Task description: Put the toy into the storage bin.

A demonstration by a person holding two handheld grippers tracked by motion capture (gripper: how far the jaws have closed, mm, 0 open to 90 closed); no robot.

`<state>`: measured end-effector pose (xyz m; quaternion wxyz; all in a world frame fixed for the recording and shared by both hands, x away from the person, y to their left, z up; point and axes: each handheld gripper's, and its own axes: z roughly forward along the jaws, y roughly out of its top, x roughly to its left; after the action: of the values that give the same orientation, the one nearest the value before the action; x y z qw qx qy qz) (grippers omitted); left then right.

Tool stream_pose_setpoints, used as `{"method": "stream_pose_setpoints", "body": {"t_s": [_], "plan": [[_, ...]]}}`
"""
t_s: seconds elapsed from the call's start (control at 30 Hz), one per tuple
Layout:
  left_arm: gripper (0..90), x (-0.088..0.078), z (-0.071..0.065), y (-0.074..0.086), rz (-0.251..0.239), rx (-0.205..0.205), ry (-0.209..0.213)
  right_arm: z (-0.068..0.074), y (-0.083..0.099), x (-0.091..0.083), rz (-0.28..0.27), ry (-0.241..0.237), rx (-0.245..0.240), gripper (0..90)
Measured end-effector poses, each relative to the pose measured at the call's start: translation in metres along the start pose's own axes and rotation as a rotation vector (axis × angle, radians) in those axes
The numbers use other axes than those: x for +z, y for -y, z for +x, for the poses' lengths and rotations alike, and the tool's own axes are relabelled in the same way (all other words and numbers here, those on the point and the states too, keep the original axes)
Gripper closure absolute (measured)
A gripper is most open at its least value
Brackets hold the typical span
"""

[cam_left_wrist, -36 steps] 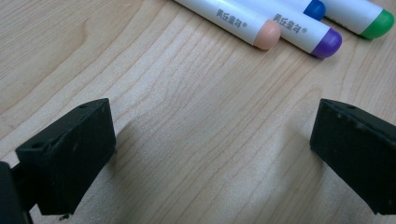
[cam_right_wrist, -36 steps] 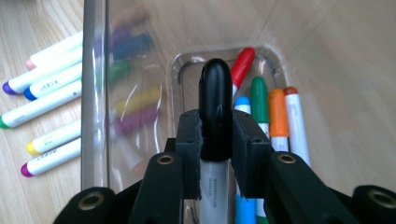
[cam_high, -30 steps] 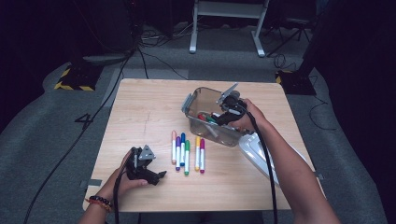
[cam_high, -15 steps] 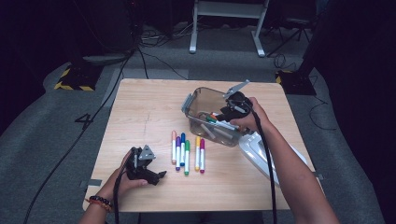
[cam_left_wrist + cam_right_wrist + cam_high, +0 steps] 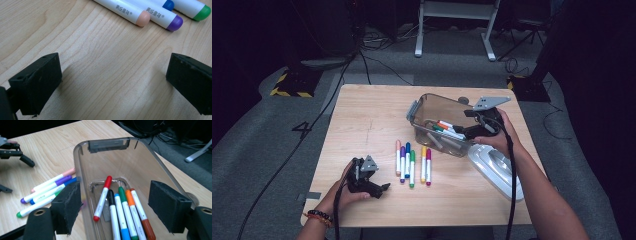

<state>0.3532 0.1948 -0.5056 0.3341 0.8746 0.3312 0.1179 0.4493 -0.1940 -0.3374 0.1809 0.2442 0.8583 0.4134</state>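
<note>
Right gripper [image 5: 113,206] above near rim of clear plastic bin [image 5: 432,107], jaws just been opening, nothing between them, released. Below in bin: red-capped marker [image 5: 102,197] lying tilted beside black, blue, green and orange ones. Left gripper [image 5: 113,82] low over wooden table [image 5: 362,115], jaws spread wide, empty. Just beyond it, row of loose markers [image 5: 412,162] on table. White lid [image 5: 494,167] beside bin.
</note>
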Motion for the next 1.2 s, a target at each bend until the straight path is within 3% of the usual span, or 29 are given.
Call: {"method": "stream_pose_setpoints", "body": {"t_s": [0.2, 0.37, 0.47, 0.67, 0.83, 0.97, 1.13, 1.2], "plan": [[0.5, 0.0, 0.0, 0.0, 0.0, 0.0, -0.002, 0.021, 0.014, -0.021, -0.05, -0.007, -0.031, 24.8], [0.5, 0.0, 0.0, 0.0, 0.0, -0.001, -0.003, 0.042, 0.027, -0.031, -0.059, -0.015, -0.061, 23.6], [0.5, 0.0, 0.0, 0.0, 0.0, -0.002, -0.003, 0.053, 0.037, -0.035, -0.082, -0.019, -0.046, 24.1], [0.5, 0.0, 0.0, 0.0, 0.0, -0.002, -0.004, 0.075, 0.058, -0.031, -0.078, -0.027, -0.039, 28.0], [0.5, 0.0, 0.0, 0.0, 0.0, -0.002, -0.004, 0.091, 0.075, -0.007, -0.044, -0.056, -0.025, 29.3], [0.5, 0.0, 0.0, 0.0, 0.0, -0.002, -0.004, 0.1, 0.087, 0.029, 0.013, -0.076, -0.013, 30.5], [0.5, 0.0, 0.0, 0.0, 0.0, -0.002, -0.004, 0.106, 0.087, 0.068, 0.07, -0.083, -0.026, 32.3], [0.5, 0.0, 0.0, 0.0, 0.0, -0.002, -0.004, 0.105, 0.084, 0.081, 0.074, -0.077, 0.001, 33.5]]}}
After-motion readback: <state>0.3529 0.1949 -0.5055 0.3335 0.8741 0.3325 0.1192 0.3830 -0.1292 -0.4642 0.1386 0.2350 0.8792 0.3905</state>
